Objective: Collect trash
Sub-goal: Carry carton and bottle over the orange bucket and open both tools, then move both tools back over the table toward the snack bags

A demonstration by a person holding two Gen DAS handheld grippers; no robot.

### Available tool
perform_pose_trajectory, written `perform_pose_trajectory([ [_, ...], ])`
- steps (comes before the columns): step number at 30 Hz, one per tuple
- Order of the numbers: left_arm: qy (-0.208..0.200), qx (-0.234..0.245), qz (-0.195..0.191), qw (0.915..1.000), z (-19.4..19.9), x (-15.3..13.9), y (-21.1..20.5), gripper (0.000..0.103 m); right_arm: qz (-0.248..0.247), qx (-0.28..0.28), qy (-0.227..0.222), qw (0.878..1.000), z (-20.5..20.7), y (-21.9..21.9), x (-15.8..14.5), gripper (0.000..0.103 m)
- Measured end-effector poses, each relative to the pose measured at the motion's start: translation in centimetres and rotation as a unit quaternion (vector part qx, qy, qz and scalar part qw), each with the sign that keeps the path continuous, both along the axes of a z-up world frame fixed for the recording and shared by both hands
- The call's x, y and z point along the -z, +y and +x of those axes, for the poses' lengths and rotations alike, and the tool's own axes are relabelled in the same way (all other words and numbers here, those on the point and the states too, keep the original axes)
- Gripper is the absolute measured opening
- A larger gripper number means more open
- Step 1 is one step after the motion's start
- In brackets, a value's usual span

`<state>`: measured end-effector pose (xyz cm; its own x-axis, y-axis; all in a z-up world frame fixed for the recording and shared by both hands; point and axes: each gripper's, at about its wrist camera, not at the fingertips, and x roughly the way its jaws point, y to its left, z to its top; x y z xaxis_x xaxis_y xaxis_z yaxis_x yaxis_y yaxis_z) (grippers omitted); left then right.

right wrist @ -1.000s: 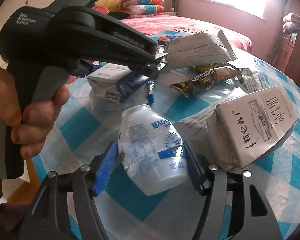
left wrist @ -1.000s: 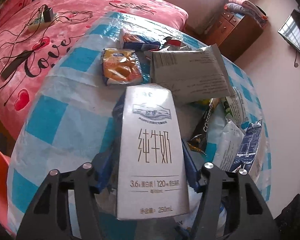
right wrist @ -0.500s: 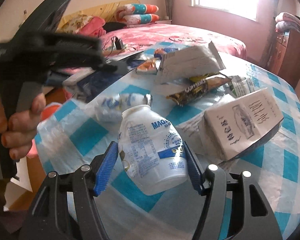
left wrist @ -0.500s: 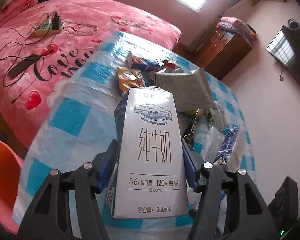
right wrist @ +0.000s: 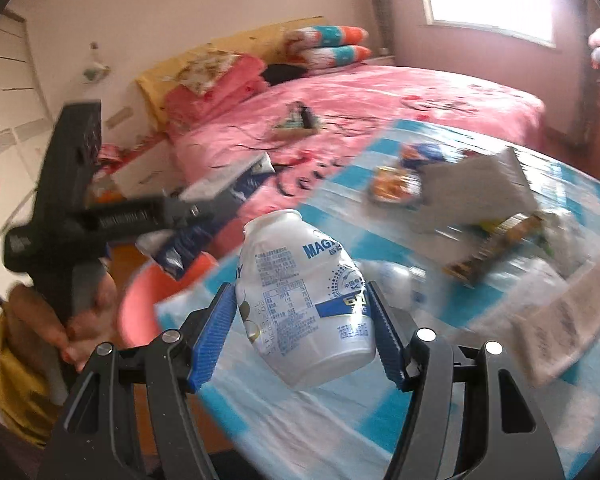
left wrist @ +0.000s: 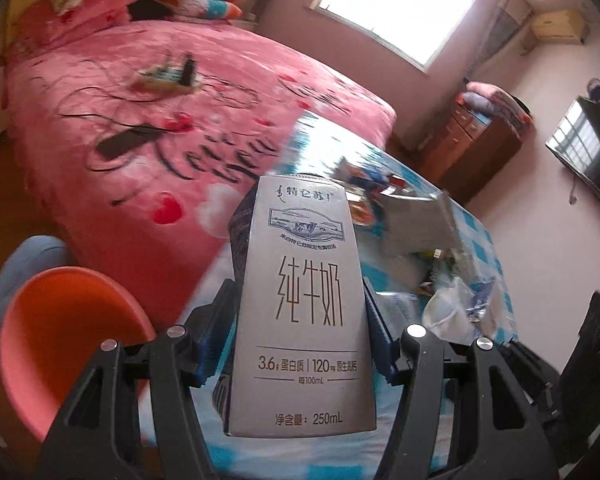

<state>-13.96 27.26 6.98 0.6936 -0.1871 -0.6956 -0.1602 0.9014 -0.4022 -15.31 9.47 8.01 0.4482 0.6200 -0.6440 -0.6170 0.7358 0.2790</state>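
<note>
A grey milk carton with dark lettering stands upright between the blue pads of my left gripper, which is shut on it, lifted off the blue-and-white checked table. My right gripper is shut on a white plastic drink bottle with blue print, held tilted above the table's near edge. In the right wrist view the left gripper appears at the left with its carton, held by a hand over an orange chair.
Several wrappers, a flat grey carton and a coffee sachet lie on the table. A pink bed with cables and a power strip stands beyond. An orange chair is at the left, a wooden cabinet at the back right.
Both grippers rose and drew back from the table with their loads. The left one swung left toward the orange chair; the table litter now looks smaller and farther off.
</note>
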Motion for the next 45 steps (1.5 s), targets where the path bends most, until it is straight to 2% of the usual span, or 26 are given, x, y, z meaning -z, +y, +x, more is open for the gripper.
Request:
perform_pose_trajectory([
  [8, 0.029, -0.076, 0.028, 0.9963, -4.4, 2.9, 6.6, 0.061, 0.037, -0.092, 0.035, 0.994, 0.0, 8.1, -0.3, 0.066],
  [18, 0.07, -0.155, 0.038, 0.9846, -8.7, 8.5, 13.2, 0.061, 0.025, -0.169, 0.065, 0.983, -0.3, 18.0, 2.2, 0.066],
  [20, 0.077, -0.168, 0.04, 0.982, -9.3, 9.6, 13.9, 0.066, 0.016, -0.174, 0.074, 0.982, -0.2, 19.6, 3.4, 0.072],
  [21, 0.078, -0.174, 0.042, 0.9806, -9.5, 9.9, 14.2, 0.074, 0.01, -0.173, 0.077, 0.982, -0.4, 19.9, 3.8, 0.081],
  [22, 0.079, -0.182, 0.046, 0.9791, -9.8, 10.1, 14.4, 0.078, 0.006, -0.17, 0.083, 0.982, -0.5, 20.2, 4.3, 0.084],
  [27, 0.058, -0.183, 0.071, 0.9788, -10.9, 9.9, 14.9, 0.084, 0.013, -0.14, 0.087, 0.986, -0.2, 18.5, 4.4, 0.089],
  [32, -0.003, -0.186, 0.087, 0.9787, -11.9, 8.3, 14.7, 0.087, 0.013, -0.096, 0.061, 0.993, -0.3, 14.7, 3.0, 0.089],
  [34, -0.036, -0.179, 0.092, 0.9789, -12.1, 7.4, 14.1, 0.089, 0.007, -0.075, 0.055, 0.996, -0.4, 13.0, 2.7, 0.089],
  [38, -0.069, -0.154, 0.112, 0.9793, -11.6, 5.9, 12.4, 0.09, -0.002, -0.038, 0.048, 0.998, -0.3, 9.3, 2.6, 0.089],
  [40, -0.074, -0.143, 0.12, 0.9796, -11.0, 5.0, 11.5, 0.09, 0.002, -0.027, 0.041, 0.999, -0.5, 7.6, 2.3, 0.09],
  [45, -0.046, -0.118, 0.16, 0.979, -8.9, 3.0, 8.4, 0.09, 0.003, 0.0, -0.01, 1.0, -1.6, 3.2, 0.5, 0.096],
])
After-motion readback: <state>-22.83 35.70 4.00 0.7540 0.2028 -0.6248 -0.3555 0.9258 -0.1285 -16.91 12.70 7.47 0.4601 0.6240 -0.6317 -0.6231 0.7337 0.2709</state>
